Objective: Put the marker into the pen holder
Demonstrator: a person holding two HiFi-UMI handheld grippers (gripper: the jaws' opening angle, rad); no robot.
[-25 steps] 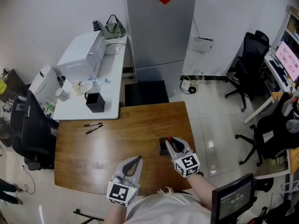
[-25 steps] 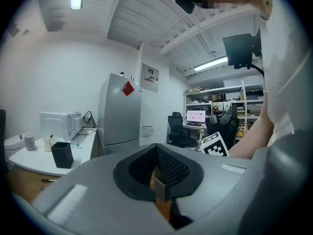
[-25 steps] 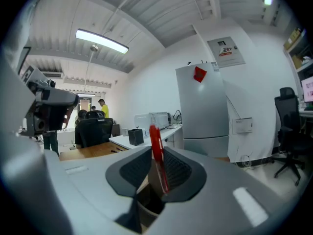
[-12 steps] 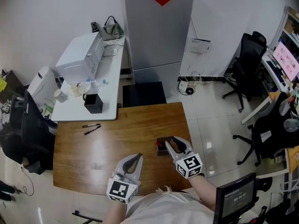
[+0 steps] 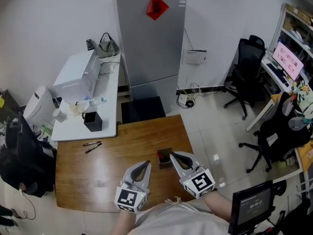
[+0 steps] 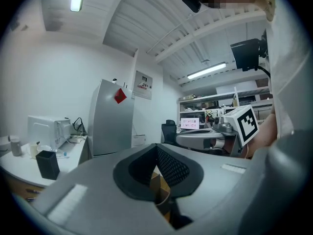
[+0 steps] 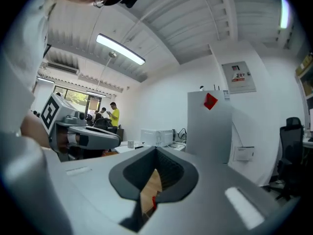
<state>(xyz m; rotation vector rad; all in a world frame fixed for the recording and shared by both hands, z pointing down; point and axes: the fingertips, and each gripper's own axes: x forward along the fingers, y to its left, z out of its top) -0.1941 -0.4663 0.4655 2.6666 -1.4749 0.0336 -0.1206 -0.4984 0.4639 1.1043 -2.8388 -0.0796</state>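
Right claw: jaws went wide a moment ago, then came together. They are now closed with nothing in them, tip just beside the pen holder on the bench. A red end shows inside the holder, likely the marker, let go. Judgement: this drop is done.

Left claw: jaws together, empty, idle.

Two pens lie far left, well apart from the holder.
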